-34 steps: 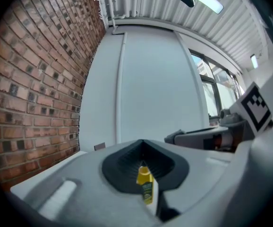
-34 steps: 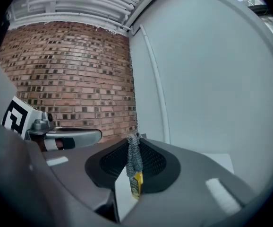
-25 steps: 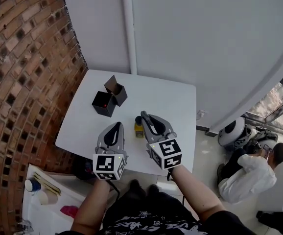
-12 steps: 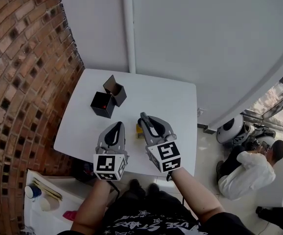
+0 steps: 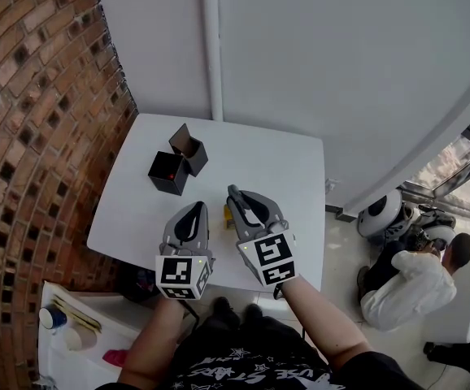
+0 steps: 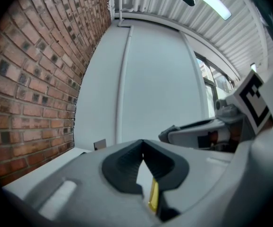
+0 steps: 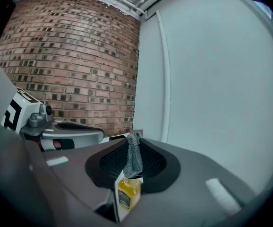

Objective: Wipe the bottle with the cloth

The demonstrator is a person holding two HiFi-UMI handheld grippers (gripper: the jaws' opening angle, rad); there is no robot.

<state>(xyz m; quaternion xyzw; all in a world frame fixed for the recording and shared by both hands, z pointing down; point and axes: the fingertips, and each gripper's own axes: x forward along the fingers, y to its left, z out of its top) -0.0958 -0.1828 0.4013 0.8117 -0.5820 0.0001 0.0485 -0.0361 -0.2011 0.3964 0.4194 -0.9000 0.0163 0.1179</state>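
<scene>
My right gripper is clamped on a grey cloth, a pinched strip that hangs down from the jaw tips. In the right gripper view the cloth's lower end covers the top of the bottle, a small one with yellow liquid and a dark label, upright. Real contact or just overlap, I can't tell.

My left gripper has its jaws together at the tips and nothing is gripped. A thin yellow sliver shows low in the slit between them, too small to identify.

In the head view the bottle stands on the white table near the front edge, between the left gripper and right gripper, mostly hidden under the right one. Both grippers point away from me, side by side.

Two black boxes, one open, sit toward the table's far left, well apart from the bottle. There is a brick wall on the left. A person is on the floor to the right.
</scene>
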